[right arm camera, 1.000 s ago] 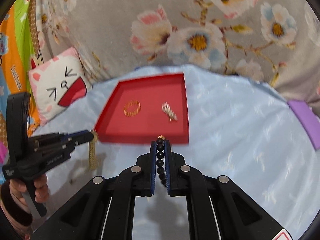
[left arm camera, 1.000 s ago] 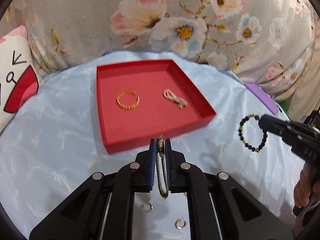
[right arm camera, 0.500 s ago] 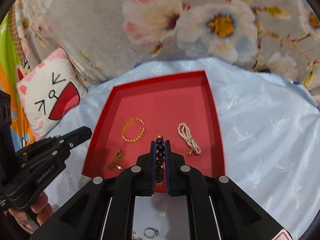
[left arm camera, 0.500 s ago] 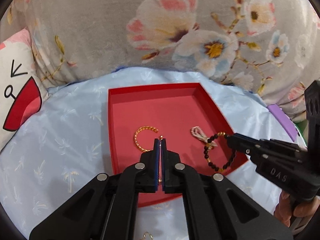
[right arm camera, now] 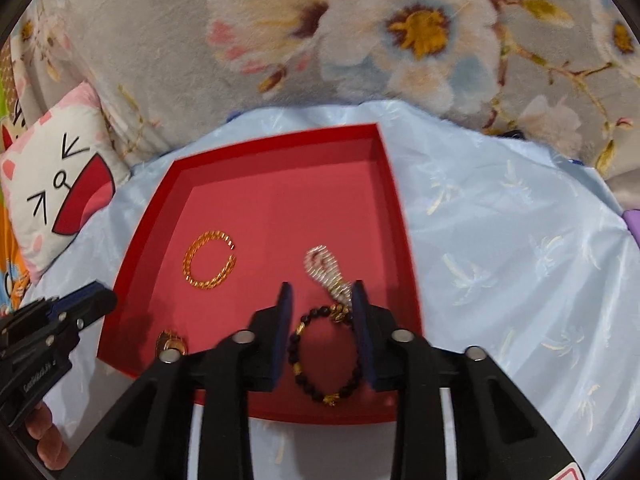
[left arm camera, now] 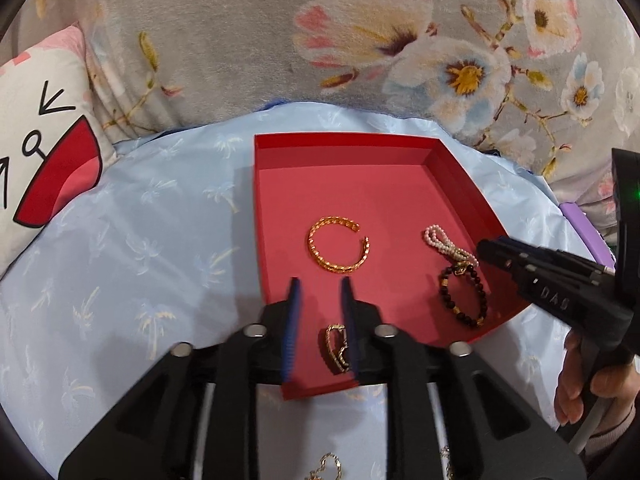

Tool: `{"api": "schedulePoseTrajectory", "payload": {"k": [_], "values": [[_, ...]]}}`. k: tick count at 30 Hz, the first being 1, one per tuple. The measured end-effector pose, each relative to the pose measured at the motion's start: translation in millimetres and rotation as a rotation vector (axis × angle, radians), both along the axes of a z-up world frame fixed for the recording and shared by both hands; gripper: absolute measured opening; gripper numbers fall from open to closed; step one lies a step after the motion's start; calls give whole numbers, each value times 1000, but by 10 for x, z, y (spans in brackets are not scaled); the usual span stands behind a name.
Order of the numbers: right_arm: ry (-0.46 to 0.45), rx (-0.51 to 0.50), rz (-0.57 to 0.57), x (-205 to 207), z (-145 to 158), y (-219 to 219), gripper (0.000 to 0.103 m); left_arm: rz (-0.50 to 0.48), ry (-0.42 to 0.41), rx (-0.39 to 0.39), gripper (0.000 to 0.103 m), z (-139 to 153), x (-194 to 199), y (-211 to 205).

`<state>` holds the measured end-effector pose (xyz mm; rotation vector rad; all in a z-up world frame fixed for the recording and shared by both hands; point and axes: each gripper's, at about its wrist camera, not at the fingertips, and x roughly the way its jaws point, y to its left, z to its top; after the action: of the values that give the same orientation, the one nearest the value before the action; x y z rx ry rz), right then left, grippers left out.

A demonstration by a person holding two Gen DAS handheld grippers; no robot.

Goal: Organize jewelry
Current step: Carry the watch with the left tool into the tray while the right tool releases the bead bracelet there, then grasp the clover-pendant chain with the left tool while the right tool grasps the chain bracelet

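A pale blue satin cloth covers a soft surface before a grey floral blanket, with a cartoon cushion far left. From the left wrist view, the left gripper hangs over the near edge of a red tray, its jaws opening and let go; a small gold chain lies on the tray floor between them. Ahead sits a gold bangle; to the right, a pearl bracelet and a dark beaded bracelet. From the right wrist view, the right gripper is likewise opening, the dark beaded bracelet lying freed between its jaws. Four pieces are trayed; a few gold bits on the cloth nearer the camera seem left.
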<state>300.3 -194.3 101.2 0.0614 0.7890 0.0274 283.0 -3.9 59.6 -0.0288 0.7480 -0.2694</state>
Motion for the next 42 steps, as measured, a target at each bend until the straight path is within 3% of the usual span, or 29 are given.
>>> {"api": "schedulePoseTrajectory", "payload": {"k": [2,8,12,18,26,29,36,39,42], "values": [[-31,3,-19,-78,85,-73,40,11,-10,-6,44,16,-77,53],[-59,9,15,-505,229,-165,40,7,-28,-8,58,80,-419,237],[-40,-11,47,-869,173,-162,40,-9,-3,0,62,2,-688,326],[3,2,78,-1430,8,-137,40,-1,30,83,62,-287,-1124,420],[49,-30,77,-1964,-267,-23,41,2,106,61,62,-637,-1503,534],[69,-24,90,-2027,-366,47,41,5,88,76,62,-642,-1570,505],[81,-13,115,-2075,-457,168,41,-4,96,88,51,-666,-1593,466],[85,-14,117,-2085,-474,185,41,-9,94,93,40,-666,-1597,457],[89,-12,117,-2074,-477,184,41,-21,92,100,20,-662,-1596,441]]}}
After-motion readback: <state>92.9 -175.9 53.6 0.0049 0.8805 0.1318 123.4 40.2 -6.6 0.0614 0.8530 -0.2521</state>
